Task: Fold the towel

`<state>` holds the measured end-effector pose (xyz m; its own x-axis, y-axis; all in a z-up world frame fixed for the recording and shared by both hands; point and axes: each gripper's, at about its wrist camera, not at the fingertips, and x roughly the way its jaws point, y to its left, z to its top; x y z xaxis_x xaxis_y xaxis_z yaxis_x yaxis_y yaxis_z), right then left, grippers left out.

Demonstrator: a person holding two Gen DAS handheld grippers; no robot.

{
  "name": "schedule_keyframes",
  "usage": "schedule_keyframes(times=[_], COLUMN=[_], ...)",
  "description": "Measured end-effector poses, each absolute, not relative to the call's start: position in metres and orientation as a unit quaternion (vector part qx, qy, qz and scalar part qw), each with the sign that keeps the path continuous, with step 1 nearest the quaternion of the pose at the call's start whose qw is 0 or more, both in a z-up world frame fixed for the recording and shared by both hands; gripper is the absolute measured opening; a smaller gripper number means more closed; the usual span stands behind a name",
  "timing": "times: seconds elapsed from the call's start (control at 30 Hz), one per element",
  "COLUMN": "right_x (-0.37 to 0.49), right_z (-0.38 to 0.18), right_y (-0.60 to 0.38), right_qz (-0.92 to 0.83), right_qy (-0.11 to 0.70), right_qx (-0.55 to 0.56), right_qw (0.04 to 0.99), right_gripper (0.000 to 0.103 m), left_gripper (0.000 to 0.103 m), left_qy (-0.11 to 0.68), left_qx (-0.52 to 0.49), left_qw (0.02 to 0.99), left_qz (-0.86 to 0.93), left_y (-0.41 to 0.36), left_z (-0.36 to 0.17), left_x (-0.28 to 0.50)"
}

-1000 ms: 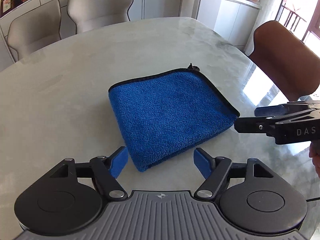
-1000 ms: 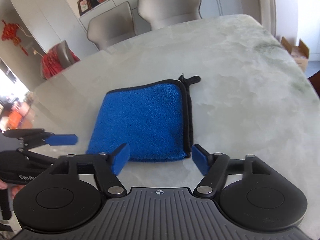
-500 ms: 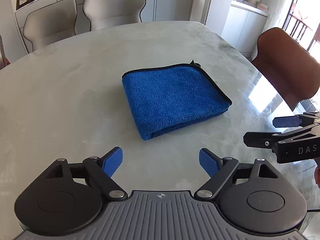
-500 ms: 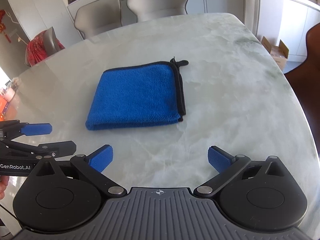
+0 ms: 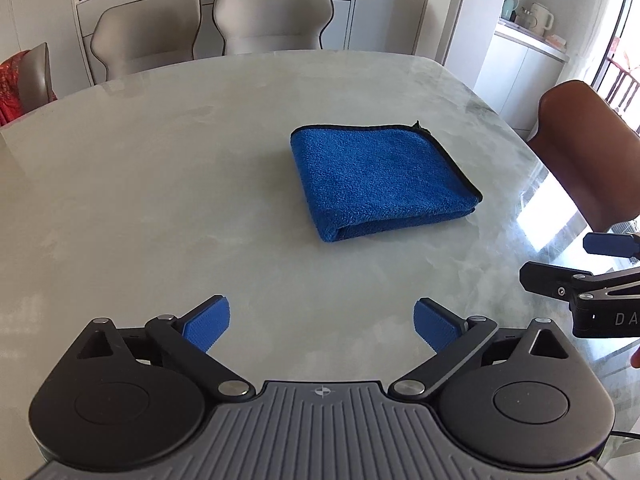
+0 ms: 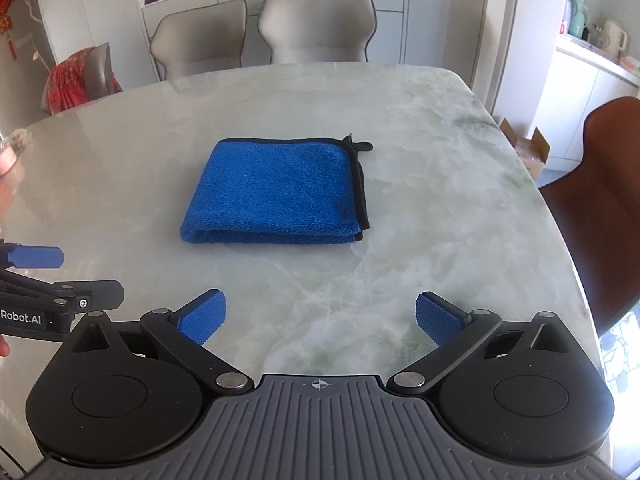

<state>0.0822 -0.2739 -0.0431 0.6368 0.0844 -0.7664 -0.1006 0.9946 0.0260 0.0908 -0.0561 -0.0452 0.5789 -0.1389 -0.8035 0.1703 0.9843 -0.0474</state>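
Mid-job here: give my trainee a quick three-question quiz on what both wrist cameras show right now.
1. True or false: the left gripper is shut on the folded blue terry towel.
2. Which towel edges carry black trim? A) far and right B) near and left
3. Fill in: the towel lies on the pale marble ___.

Key: 1 false, both the left and the right gripper are open and apart from the towel; 2 A; 3 table.

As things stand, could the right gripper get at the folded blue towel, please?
Probably yes: the right gripper is open, facing the towel, with only bare table between them; it hangs well short of it.
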Motion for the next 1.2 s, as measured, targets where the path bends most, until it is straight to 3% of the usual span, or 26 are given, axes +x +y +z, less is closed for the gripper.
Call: schedule_keyframes(times=[1.2], right_x=[0.045], right_z=[-0.032], right_y=[-0.267], right_qz=[0.007], right_qy=[0.375], right_qx=[-0.033], right_qw=[0.926], right_gripper=[0.102], left_gripper=[0.101], left_qy=[0.390], left_qx=[0.011], left_qw=[0.921], left_qz=[0.015], left_y=[-0.065], left_z=[-0.038], left_x=[0.051])
